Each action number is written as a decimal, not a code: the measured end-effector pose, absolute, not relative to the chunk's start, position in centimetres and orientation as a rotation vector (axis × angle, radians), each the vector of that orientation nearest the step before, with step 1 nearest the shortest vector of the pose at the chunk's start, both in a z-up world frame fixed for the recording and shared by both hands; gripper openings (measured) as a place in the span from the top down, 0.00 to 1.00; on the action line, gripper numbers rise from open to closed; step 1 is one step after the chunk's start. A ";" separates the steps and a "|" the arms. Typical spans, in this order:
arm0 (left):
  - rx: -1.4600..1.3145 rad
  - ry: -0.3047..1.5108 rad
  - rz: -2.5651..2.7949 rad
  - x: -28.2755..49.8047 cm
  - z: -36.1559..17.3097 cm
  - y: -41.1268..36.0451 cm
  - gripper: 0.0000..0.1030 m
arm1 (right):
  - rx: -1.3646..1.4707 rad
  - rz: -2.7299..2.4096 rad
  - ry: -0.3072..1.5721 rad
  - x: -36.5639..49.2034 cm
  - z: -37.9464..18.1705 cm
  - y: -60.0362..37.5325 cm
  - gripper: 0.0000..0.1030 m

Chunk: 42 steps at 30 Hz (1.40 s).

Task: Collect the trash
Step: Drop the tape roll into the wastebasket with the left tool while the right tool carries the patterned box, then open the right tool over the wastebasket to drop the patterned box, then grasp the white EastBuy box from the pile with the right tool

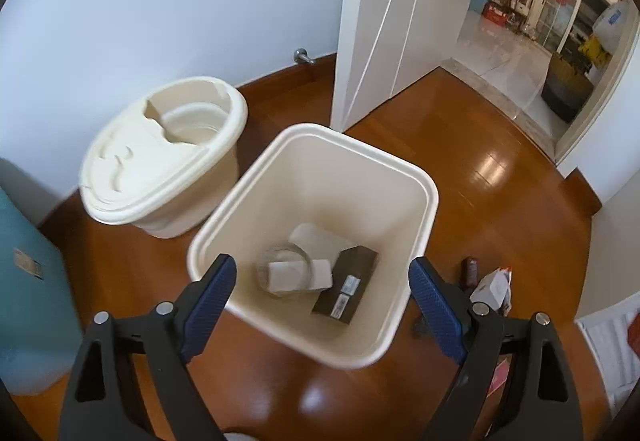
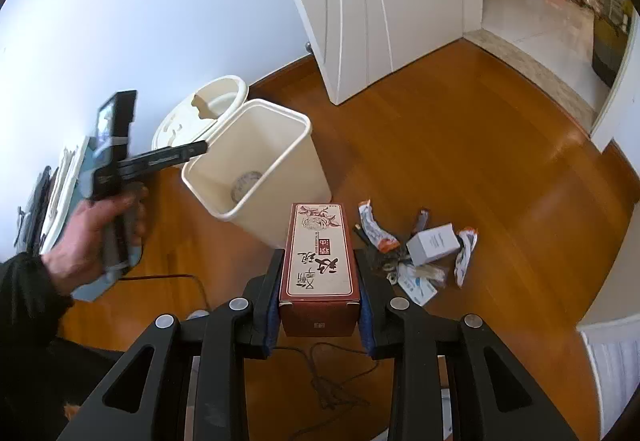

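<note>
The supporting surface is a glossy brown wooden floor (image 2: 460, 145). A cream square waste bin (image 1: 404, 177) stands on it. Just behind the bin stands a round cream container (image 1: 168, 209) with a partly open lid. To the right of the bin, litter lies directly on the floor: a small white box (image 2: 434, 243), two orange-and-white wrappers (image 2: 376, 231), and crumpled paper scraps (image 2: 418, 281). A thin dark cable (image 2: 340, 385) runs across the near boards.
</note>
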<state>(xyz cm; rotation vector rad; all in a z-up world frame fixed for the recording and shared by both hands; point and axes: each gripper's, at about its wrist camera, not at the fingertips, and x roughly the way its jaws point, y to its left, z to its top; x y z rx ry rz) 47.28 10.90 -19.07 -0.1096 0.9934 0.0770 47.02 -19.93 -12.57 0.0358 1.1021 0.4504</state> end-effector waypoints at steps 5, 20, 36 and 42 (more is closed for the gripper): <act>-0.100 0.977 0.127 43.1 -12.9 12.4 0.14 | 0.017 0.474 1.085 48.3 -11.5 -16.7 0.68; -0.397 0.915 0.244 37.4 -8.5 22.5 0.14 | -0.014 0.519 1.119 58.3 -17.7 3.7 0.67; -0.234 0.968 0.167 39.6 -10.9 17.2 0.14 | -0.025 0.414 1.224 55.6 -20.2 -15.0 0.38; -0.049 0.981 0.035 42.0 -14.3 8.7 0.14 | 0.106 0.170 1.350 55.8 -29.7 -29.1 0.38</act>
